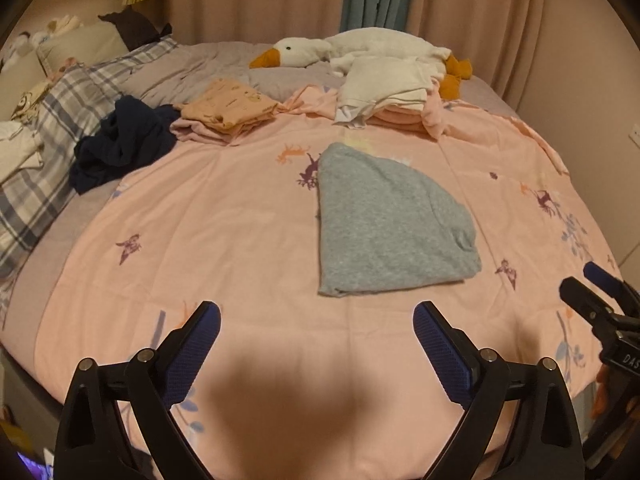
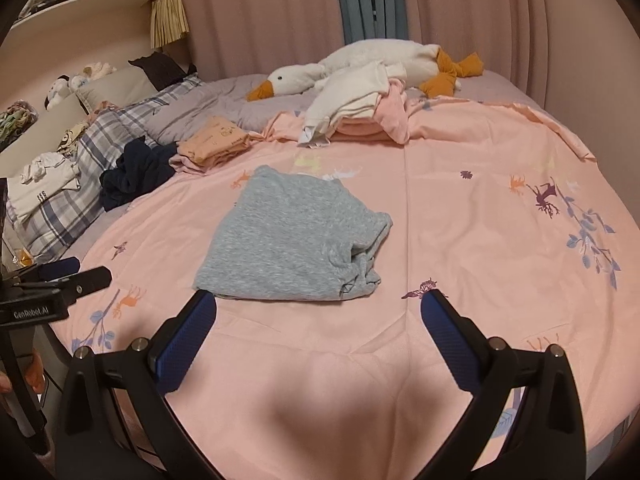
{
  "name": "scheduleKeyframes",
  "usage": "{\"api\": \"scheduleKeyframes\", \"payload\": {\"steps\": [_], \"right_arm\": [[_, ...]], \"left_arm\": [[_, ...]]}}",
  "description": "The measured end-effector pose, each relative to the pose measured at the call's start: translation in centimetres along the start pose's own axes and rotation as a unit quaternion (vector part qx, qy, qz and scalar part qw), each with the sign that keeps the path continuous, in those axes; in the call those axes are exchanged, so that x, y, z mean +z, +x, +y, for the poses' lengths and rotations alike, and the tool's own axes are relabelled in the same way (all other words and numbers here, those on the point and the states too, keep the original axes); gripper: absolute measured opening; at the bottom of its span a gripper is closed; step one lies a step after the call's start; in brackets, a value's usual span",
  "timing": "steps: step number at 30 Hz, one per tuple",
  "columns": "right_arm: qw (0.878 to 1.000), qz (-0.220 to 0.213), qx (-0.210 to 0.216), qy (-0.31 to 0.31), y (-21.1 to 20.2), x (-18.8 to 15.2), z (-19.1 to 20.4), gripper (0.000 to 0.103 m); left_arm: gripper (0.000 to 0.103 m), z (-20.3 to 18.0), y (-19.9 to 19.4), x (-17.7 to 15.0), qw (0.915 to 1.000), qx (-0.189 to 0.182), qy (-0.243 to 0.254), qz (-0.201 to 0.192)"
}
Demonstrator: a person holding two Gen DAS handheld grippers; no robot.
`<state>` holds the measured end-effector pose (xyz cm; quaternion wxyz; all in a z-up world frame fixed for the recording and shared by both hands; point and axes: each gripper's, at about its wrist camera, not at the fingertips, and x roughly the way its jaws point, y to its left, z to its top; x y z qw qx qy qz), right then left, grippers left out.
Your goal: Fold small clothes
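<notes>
The folded grey garment point(image 1: 390, 224) lies flat on the pink quilt point(image 1: 224, 232), just ahead of both grippers and touched by neither. The left gripper point(image 1: 316, 344) and the right gripper point(image 2: 318, 332) hover with fingers spread wide, holding nothing. Farther ahead lie a folded peach pile point(image 1: 228, 108), a crumpled navy garment point(image 1: 120, 144) and a plush goose point(image 2: 344, 68).

Pretty dim, warm indoor light in both views, and everything is tinted pinkish-orange. A soft dark shadow point(image 1: 288, 404) is thrown on the quilt point(image 1: 240, 220) at bottom centre of the left view, and a similar one shows bottom centre of the right view, so the light seems to be placed behind the cameras. No glare is seen. Heavy fisheye bending and black vignetting are seen at the corners. Fine detail is smeared and grainy, worst toward the edges.
</notes>
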<state>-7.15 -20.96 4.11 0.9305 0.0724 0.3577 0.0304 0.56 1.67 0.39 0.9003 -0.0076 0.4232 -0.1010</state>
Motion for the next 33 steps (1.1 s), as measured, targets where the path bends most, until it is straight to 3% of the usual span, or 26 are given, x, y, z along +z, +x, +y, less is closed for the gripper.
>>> {"api": "scheduleKeyframes", "payload": {"steps": [7, 33], "right_arm": [[1.0, 0.022, -0.005, 0.003, 1.0, -1.2, 0.5, 0.103], [1.0, 0.01, 0.005, 0.001, 0.0, -1.1, 1.3, 0.103]], "left_arm": [[0.097, -0.4, 0.5, -1.0, 0.9998, 0.011, 0.005, 0.014], [0.097, -0.9, -0.4, -1.1, 0.9995, 0.026, 0.017, 0.002]]}}
